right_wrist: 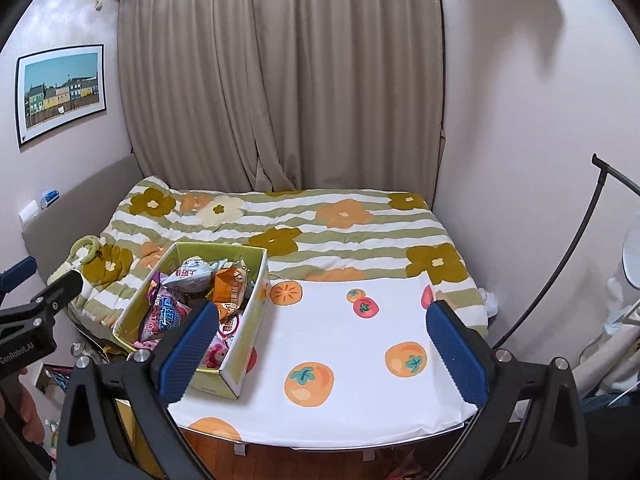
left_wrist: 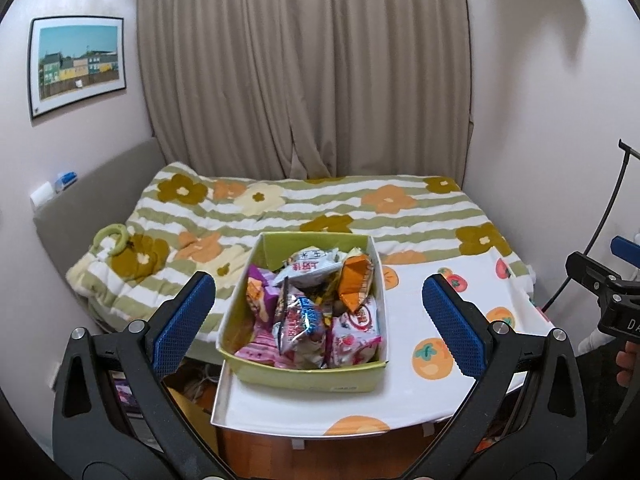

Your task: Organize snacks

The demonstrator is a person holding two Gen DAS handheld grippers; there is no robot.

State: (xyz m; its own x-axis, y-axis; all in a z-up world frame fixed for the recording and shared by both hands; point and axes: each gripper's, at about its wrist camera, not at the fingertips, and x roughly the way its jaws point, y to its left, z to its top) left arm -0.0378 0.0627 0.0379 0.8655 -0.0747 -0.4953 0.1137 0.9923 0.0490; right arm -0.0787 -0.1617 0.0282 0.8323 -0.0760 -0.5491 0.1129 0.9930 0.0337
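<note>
Green cardboard forms the snack box [left_wrist: 304, 376], seen first from the left wrist camera. It sits on a white table [left_wrist: 400, 408] printed with orange persimmons, centred ahead of the left gripper [left_wrist: 318, 312] and framed between its two blue ribbed pads, which stand wide apart and hold nothing. The box is rectangular and open-topped, its long axis running away from the camera toward the bed [left_wrist: 360, 208]. Crinkly packets fill it in a loose heap: a silver-white packet [left_wrist: 310, 266] near the far end, an orange packet [left_wrist: 354, 282] tilted against the right wall, a pink packet [left_wrist: 354, 334] with strawberries at the near right, and a glossy foil packet [left_wrist: 300, 324] in the middle. At the far right edge the right gripper [left_wrist: 600, 276] shows partly, a hand [left_wrist: 628, 364] below it.

From the right wrist camera, the same snack box [right_wrist: 240, 356] lies to the left, partly hidden behind the left-side blue pad of the right gripper [right_wrist: 322, 344]. Here its long axis slants up and leftward. The right gripper's pads are also spread wide and empty, over bare tablecloth. The left gripper [right_wrist: 44, 296] enters from the left edge. Behind, a quilted bedspread carries green stripes and large flowers, with beige pleated curtains [right_wrist: 280, 80] beyond.
</note>
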